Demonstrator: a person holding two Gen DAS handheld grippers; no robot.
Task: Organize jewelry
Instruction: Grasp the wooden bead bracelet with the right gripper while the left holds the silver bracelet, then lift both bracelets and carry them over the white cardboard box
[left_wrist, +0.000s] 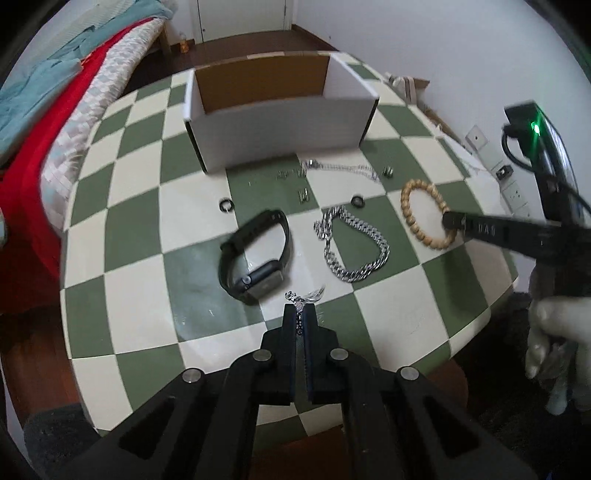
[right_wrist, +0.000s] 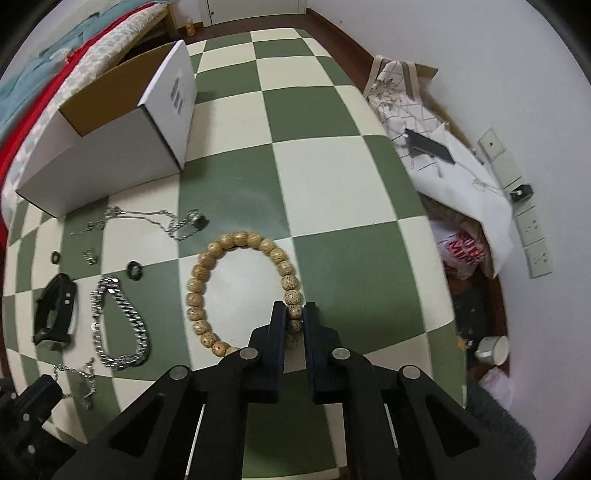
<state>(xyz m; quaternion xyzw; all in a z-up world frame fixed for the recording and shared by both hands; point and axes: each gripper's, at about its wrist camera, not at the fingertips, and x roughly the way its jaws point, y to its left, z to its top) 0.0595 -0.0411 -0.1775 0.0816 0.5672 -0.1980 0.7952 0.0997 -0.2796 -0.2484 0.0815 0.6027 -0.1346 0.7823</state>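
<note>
Our left claw (left_wrist: 301, 314) is clenched on a thin silver chain (left_wrist: 304, 297), whose loose end spills out just past the tips above the near edge of the checkered surface (left_wrist: 147, 258). Our right claw (right_wrist: 294, 314) has closed around one bead of the wooden bead bracelet (right_wrist: 243, 291), which lies flat on the surface — we judge the grip made, though the bracelet is not yet lifted.

The beads look hard and round, likely slick, on a cord that will sag, so a pinch across a single bead or the cord between two seems best. The fine chain is light and limp; it will dangle and may snag. The heavy link bracelet (left_wrist: 351, 243), watch (left_wrist: 255, 254) and small rings wait between us and the open box (left_wrist: 277, 122).
</note>
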